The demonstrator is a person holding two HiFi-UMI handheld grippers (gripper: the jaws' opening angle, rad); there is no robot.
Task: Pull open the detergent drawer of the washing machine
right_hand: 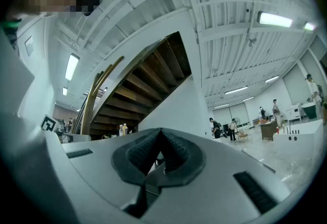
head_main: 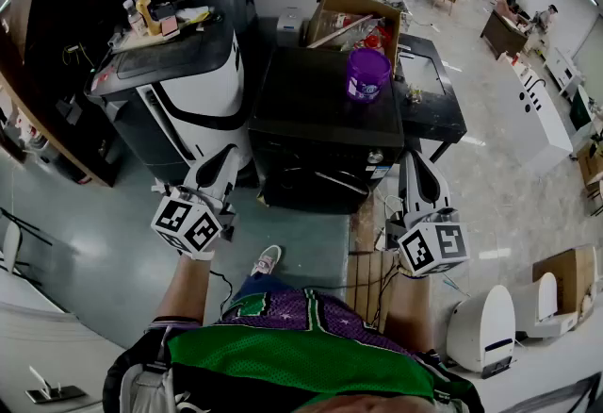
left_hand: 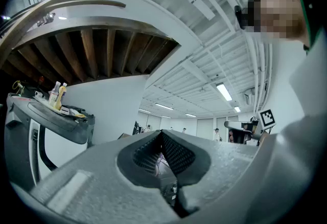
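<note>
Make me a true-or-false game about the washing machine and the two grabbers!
1. A purple tub sits on top of the black washing machine. True.
2. The left gripper is holding the tub. False: its jaws are shut on nothing, and it is down in front of the machine, away from the tub.
3. The right gripper has its jaws wide open. False: they are shut, with nothing between them.
4. A cardboard box stands behind the washing machine. True.
5. The bottles stand on the black washing machine. False: they stand on the white machine to its left.
</note>
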